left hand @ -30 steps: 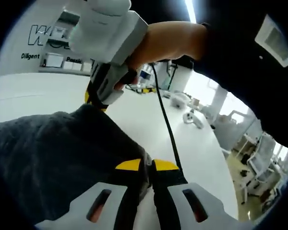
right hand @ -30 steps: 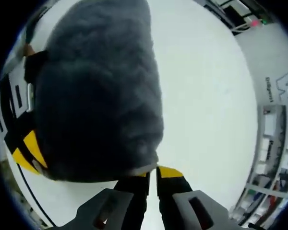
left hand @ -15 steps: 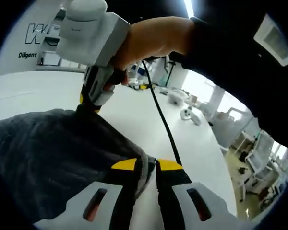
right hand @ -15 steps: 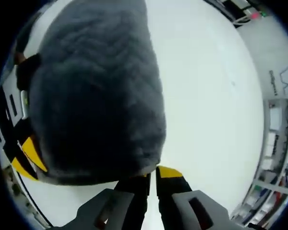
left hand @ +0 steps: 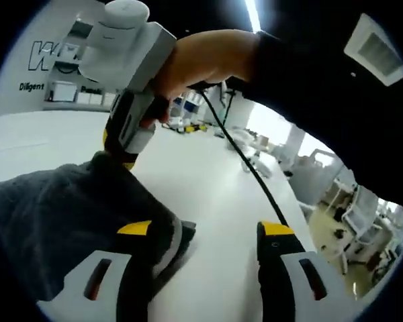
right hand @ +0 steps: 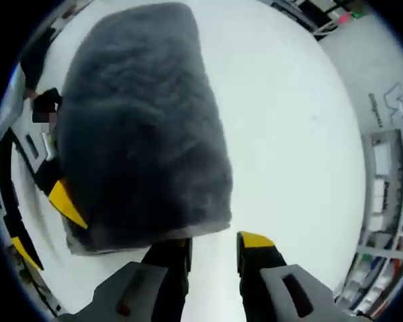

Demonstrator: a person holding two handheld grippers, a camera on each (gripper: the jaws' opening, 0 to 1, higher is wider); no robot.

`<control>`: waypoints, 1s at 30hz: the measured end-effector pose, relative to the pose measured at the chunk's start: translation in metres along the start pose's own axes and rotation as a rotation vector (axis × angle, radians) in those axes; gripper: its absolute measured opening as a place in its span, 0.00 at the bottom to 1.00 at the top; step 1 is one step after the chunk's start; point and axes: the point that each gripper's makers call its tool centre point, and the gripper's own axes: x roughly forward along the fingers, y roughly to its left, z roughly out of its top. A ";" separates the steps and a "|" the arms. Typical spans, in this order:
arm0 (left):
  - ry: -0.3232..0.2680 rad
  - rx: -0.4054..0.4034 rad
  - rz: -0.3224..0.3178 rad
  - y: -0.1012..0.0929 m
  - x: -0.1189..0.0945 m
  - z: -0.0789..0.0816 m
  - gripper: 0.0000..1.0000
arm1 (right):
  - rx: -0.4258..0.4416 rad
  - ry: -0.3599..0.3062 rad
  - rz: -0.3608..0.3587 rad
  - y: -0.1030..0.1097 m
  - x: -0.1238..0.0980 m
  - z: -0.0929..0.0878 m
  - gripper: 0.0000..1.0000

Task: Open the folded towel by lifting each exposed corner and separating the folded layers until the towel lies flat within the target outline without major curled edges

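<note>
A dark grey fluffy towel point(right hand: 141, 134) lies spread on the white table point(right hand: 289, 121). My right gripper point(right hand: 211, 245) stands open just off the towel's near edge, with nothing between its jaws. In the left gripper view the towel point(left hand: 60, 215) covers the lower left, and one corner rests against the inner side of the left jaw. My left gripper point(left hand: 205, 235) is wide open over bare table point(left hand: 208, 181). A hand point(left hand: 201, 60) holds the right gripper point(left hand: 117, 155), whose tips sit at the towel's far corner. The left gripper point(right hand: 43, 228) shows at the towel's left side.
A black cable point(left hand: 255, 181) runs from the right gripper across the table. Small white items point(left hand: 255, 144) sit further along the tabletop. Shelves with boxes point(right hand: 383, 194) line the wall, and chairs and desks point(left hand: 349, 215) stand beyond the table's edge.
Both grippers were shut on towel corners and are now open. The corners have been let go and the towel rests on the table.
</note>
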 end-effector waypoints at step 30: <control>-0.087 0.051 0.246 0.066 -0.077 0.039 1.00 | 0.167 -0.106 -0.258 -0.038 -0.055 0.011 1.00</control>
